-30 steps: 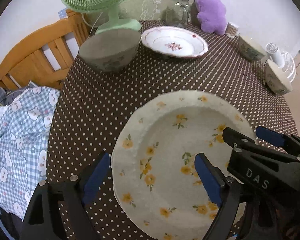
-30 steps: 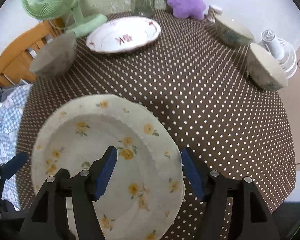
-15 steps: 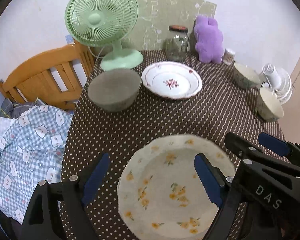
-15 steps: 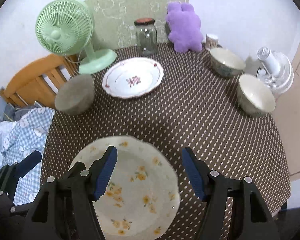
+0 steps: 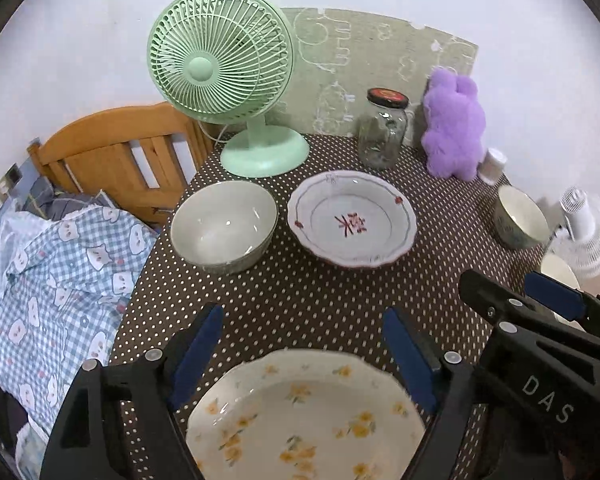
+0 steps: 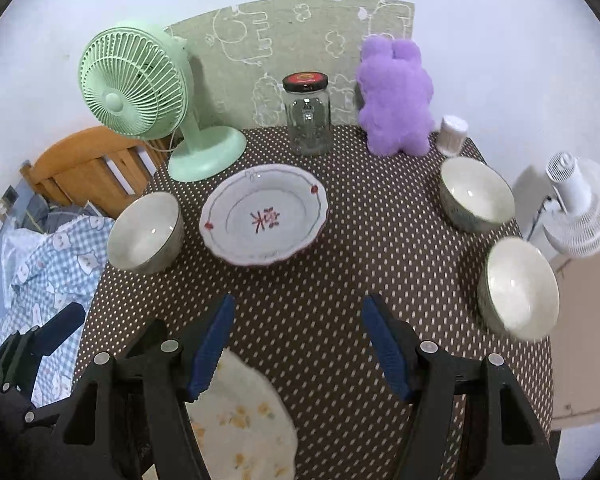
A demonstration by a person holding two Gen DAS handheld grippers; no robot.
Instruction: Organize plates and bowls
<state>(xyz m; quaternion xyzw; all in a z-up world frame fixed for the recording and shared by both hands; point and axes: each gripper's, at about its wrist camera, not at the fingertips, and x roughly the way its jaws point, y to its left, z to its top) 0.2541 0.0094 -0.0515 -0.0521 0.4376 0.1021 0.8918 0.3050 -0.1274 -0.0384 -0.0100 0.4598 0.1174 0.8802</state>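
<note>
Yellow-flowered plate [image 5: 304,416] flat at near table [image 5: 300,292] edge; left gripper [image 5: 300,356] just narrowing, right gripper [image 6: 296,348] spread, both empty. Glazed, rigid, breakable (probably slippery): rim grip advised.

A plain white wall [image 6: 480,20] backs the scene, with a pale green sheet [image 6: 300,40] bearing white line drawings stuck to it. A table in a brown cloth with white dots [image 6: 360,272] stands against it. At the left sits a wooden headboard [image 5: 112,152], perhaps a bed's, with blue checked bedding [image 5: 52,280] below. Light is even and soft.
</note>
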